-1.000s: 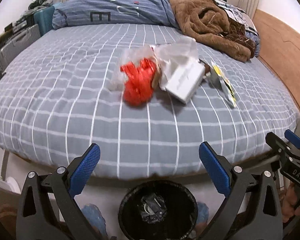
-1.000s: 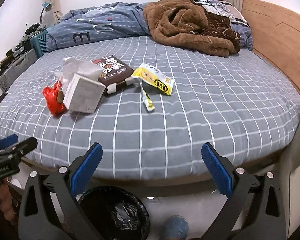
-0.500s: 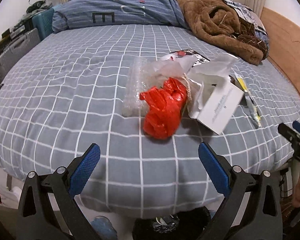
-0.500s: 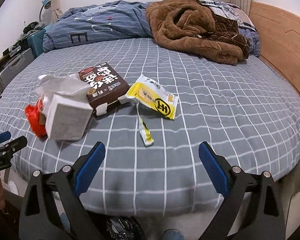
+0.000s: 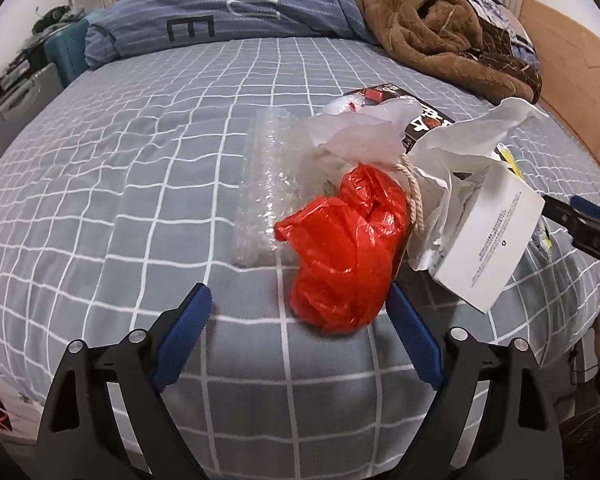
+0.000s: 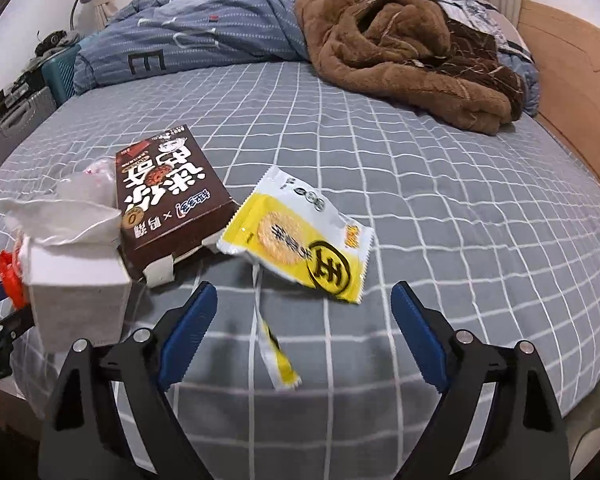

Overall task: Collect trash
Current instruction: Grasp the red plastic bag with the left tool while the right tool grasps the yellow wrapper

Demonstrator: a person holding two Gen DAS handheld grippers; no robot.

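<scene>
Grey bedsheet with a white grid spans both views and carries all the litter. At far left of the heap lies a clear bubble-wrap sheet, flat on the sheet. Against its right edge sits a crumpled red plastic bag, with a pale cord draped over its upper right side. The left gripper is pitched steeply downward over the near edge of the bed; its blue-padded jaws, which have just been closing slightly, stand wide apart, with the lower end of the red bag near the right pad but not pressed by either. Right of the bag, crumpled white paper rises from a white carton that lies tilted. Behind these lies a brown snack box, its near flaps open. Just right of the box, and touching its corner, is a yellow-and-white snack wrapper; a torn yellow strip hangs from it toward the camera. The right gripper is likewise angled downward, its jaws also lately narrowing yet still parted and empty; the strip lies between them, untouched, and the wrapper lies just beyond the fingertips. Its tip also shows at the right edge of the left view. At the far side rest a blue quilt and a brown fleece blanket.
</scene>
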